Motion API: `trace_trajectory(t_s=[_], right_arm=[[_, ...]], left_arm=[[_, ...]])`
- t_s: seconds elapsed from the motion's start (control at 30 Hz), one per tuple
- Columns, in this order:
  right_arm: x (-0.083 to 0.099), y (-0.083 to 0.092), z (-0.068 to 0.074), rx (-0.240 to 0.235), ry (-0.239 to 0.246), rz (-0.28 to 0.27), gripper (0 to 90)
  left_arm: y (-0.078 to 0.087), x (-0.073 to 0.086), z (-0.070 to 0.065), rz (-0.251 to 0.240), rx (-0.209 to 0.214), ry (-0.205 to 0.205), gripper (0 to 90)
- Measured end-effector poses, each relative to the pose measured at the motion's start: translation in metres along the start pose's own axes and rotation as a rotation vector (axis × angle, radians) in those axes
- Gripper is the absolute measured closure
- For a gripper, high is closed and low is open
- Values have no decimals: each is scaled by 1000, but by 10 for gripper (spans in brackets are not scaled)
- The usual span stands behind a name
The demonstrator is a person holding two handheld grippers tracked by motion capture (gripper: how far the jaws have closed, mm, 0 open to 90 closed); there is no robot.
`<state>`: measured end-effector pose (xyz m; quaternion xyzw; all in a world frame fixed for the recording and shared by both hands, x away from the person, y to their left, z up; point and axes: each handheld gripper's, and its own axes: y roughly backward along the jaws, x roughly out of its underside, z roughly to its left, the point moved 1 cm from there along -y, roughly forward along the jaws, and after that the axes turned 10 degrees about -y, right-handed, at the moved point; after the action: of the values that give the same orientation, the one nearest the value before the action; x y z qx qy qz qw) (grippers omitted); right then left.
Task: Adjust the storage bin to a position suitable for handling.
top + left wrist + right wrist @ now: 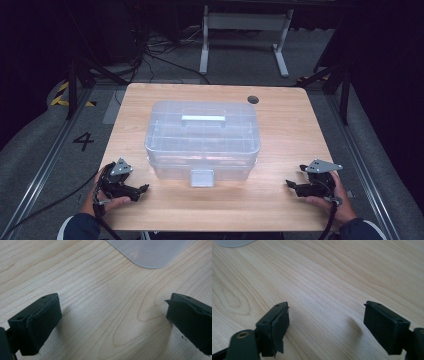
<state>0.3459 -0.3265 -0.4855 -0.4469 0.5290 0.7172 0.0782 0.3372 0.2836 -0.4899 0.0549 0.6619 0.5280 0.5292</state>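
Observation:
A clear plastic storage box (pixel 202 140) with a lid handle and a front latch (pixel 202 177) stands shut in the middle of the wooden table (pixel 285 130). My left gripper (pixel 142 191) rests near the table's front left, a little left of the box, jaws wide apart with nothing between them. In the left gripper view its fingertips (pixel 37 322) hover over bare wood, and a corner of the box (pixel 150 252) is at the top. My right gripper (pixel 292 186) sits at the front right, open and empty; its fingertips (pixel 384 326) frame bare wood.
A dark round grommet (pixel 253 99) is set in the table's far right corner. Behind the table stands a white desk frame (pixel 245 35) among floor cables. Floor rails run along both sides. Bare wood lies between each gripper and the box.

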Motion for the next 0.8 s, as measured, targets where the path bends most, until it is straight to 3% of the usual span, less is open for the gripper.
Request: trace_trajectory(t_s=[0.17,0.33,0.43,0.47,0.6,0.8], right_arm=[[-7,3,0,-2,-13,-27,263],[-14,7,1,7,-9,-51,274],[-18,11,1,12,-3,-69,276],[-20,12,1,11,-2,-72,277],[-26,17,4,6,3,-93,288],[-40,25,9,-10,7,-135,296]], left_arm=[[0,0,0,0,19,14,5],[-1,0,4,-4,15,-13,5],[-1,-1,4,-2,32,1,5],[-2,-1,5,-6,23,-17,5],[-3,-2,6,-3,27,-4,5],[-5,-4,9,0,23,-19,5]])
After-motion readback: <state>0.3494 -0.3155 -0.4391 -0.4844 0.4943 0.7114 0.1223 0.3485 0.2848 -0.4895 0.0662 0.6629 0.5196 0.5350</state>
